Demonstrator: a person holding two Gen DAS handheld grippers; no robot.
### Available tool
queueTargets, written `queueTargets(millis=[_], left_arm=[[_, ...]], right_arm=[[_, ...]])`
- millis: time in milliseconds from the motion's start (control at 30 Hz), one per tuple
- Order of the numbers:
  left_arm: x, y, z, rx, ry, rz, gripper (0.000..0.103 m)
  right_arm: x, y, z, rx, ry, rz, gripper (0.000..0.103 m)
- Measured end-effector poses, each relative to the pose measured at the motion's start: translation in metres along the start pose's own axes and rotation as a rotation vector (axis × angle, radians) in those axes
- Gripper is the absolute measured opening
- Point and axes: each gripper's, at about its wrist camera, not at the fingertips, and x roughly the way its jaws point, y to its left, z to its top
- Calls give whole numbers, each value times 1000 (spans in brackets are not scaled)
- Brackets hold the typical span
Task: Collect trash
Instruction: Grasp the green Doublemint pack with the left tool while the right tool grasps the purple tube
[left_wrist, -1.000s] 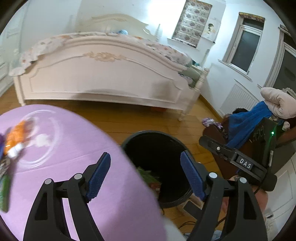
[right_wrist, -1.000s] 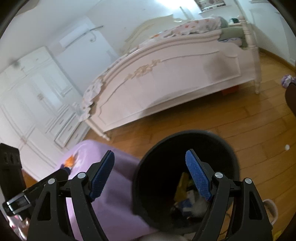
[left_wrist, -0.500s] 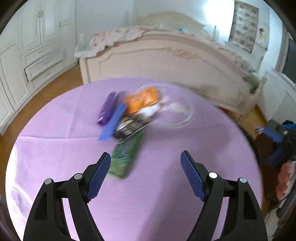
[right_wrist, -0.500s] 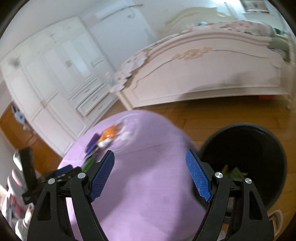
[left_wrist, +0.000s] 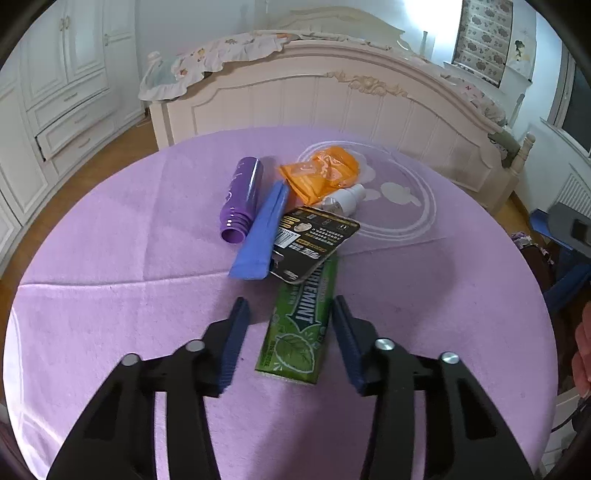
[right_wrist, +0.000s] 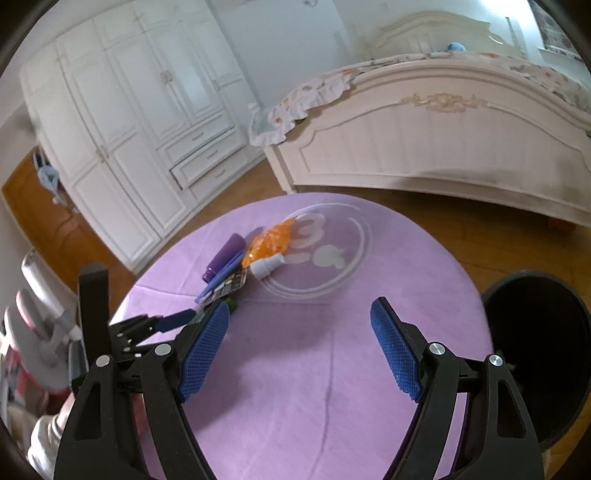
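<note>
The black card (left_wrist: 314, 240) covers the far end of the mint pack (left_wrist: 301, 325) and one long edge of the blue wrapper (left_wrist: 260, 232). The card's small print is too fine to read. Beyond the card, the orange bag (left_wrist: 321, 177) hides the base of the white bottle (left_wrist: 343, 197). In the right wrist view, the pack (right_wrist: 231, 304) by the card is mostly hidden behind the right gripper's finger (right_wrist: 203, 350), and the bin (right_wrist: 535, 354) is cut off by the frame's edge, its contents lost in shadow.
</note>
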Motion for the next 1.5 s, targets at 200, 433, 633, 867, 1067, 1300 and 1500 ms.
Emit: queueTargets(millis=[200, 433, 633, 867, 1067, 1300, 1500], left_arm=[[-6, 17, -6, -17, -15, -45, 32], [-21, 39, -20, -78, -25, -83, 32], [-34, 50, -25, -112, -46, -99, 31], [-32, 57, -22, -144, -55, -110, 31], [-30, 62, -23, -167, -61, -116, 31], [-24, 74, -25, -213, -49, -130, 31], [-25, 82, -27, -240, -51, -148, 31]], right_arm=[[29, 37, 20, -76, 37, 15, 79], [77, 79, 47, -142, 100, 61, 72], [129, 113, 56, -171, 180, 80, 68], [183, 132, 68, -190, 267, 37, 61], [220, 138, 64, -221, 328, -33, 48], [230, 141, 63, -253, 328, -58, 31], [213, 131, 65, -206, 300, -5, 26]])
